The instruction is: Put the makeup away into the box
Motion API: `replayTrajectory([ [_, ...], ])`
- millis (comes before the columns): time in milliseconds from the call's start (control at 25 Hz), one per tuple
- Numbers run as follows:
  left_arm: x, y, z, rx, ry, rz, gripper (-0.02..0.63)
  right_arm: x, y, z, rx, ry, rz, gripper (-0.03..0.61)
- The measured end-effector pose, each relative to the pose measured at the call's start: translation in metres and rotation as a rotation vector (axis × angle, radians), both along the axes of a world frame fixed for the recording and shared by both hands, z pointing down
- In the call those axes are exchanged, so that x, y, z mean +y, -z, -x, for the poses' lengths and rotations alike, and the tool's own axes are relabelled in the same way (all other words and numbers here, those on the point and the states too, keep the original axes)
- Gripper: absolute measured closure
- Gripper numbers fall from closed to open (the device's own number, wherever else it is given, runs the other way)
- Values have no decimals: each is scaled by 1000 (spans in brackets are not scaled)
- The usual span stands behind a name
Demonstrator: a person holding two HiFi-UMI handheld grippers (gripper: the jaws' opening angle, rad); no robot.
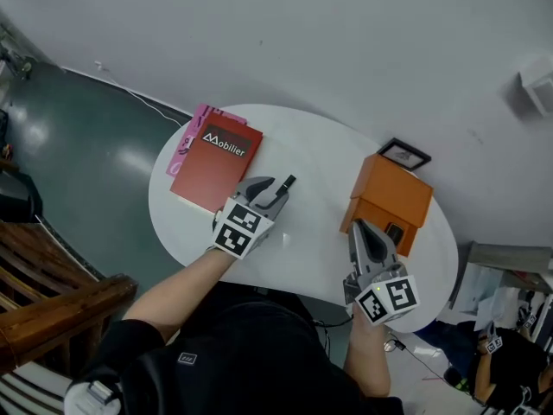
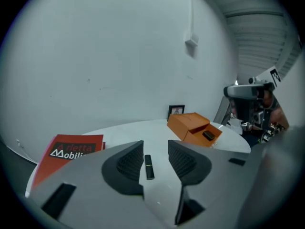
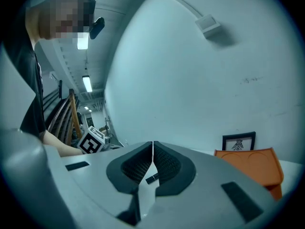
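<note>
The lipstick (image 2: 149,167) is lying flat on the table (image 1: 311,145), well apart from the box (image 1: 390,195). It is framed by the spread jaws of the left gripper (image 2: 155,146), which touch nothing. The right gripper (image 1: 363,232) is held just beside the box, its jaws pressed together with nothing between them.

The step in hand is judged to be the pickup of the lipstick. It is best done if the gripper is lowered until the pads are level with the tube and the tube is centred between them, since it sits nearer the left pad. As the tube lies along the line of the jaws, it should be pinched across its width, near its middle, so that it is not tipped on lifting. Being small, smooth and round, it may be rolled away or squeezed out if one pad arrives first, so a slow, even closing is called for. The box's drawer is open and a dark item (image 2: 208,135) is already in it, so room beside that item should be aimed for.
</note>
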State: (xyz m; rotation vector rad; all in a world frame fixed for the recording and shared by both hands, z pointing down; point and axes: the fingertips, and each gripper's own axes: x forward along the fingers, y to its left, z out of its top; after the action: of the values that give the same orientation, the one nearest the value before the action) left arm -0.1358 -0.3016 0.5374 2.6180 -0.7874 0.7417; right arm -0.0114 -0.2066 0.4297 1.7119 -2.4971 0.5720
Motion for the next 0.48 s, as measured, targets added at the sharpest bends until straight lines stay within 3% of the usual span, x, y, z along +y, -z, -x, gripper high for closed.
replayTrajectory([
  [240, -10, -79, -25, -137, -33, 72, 416, 18, -31, -14, -28, -12, 76, 540],
  [480, -16, -123, -26, -260, -45, 112, 415, 32, -44, -33, -68, -73, 109, 540],
])
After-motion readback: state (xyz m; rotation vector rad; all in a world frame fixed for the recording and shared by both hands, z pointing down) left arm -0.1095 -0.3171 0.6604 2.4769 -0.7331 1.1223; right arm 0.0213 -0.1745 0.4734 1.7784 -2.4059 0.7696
